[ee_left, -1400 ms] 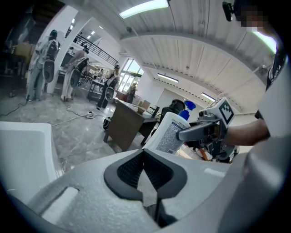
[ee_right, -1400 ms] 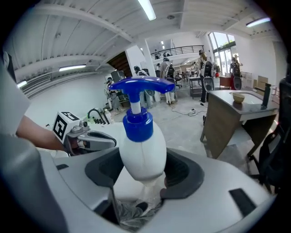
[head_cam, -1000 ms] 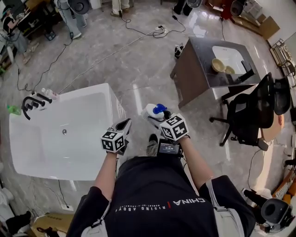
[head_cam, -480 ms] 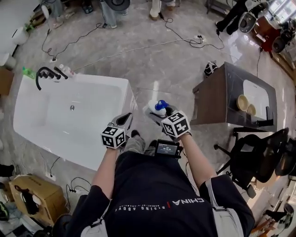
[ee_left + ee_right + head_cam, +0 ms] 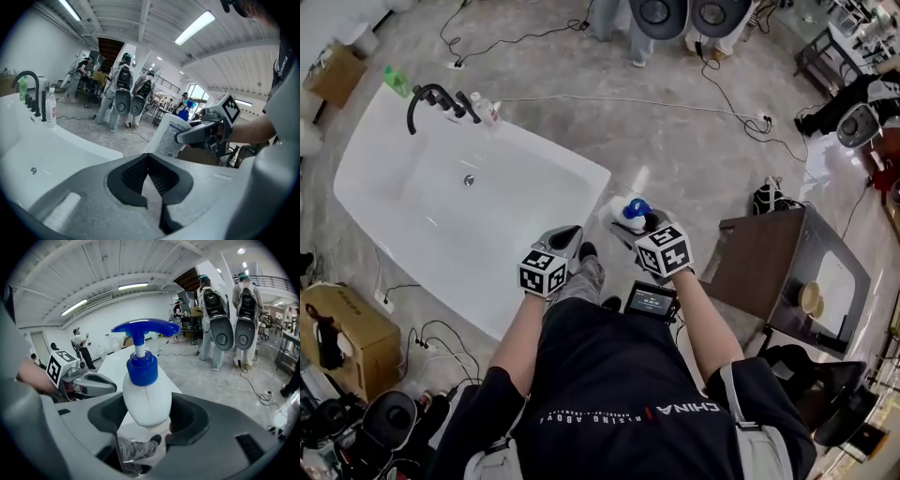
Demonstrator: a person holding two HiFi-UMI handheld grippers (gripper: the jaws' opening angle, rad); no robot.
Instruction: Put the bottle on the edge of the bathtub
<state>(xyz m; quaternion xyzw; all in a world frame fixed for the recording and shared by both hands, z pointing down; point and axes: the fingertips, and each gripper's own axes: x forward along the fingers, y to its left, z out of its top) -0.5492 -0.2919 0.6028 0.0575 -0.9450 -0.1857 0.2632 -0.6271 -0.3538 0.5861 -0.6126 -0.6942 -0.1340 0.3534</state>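
The bottle, white with a blue pump head, is in the air above the grey floor. It is just beside the right corner of the white bathtub and not on its edge. The right tongs grasp its body from both sides, and the pump stands upright. The left tongs are clenched with nothing between them. They hang to the left of the bottle, close to the bathtub's right rim. At the far end of the bathtub stand a black faucet and 1 small clear bottle. On the right, well apart, is a dark desk.
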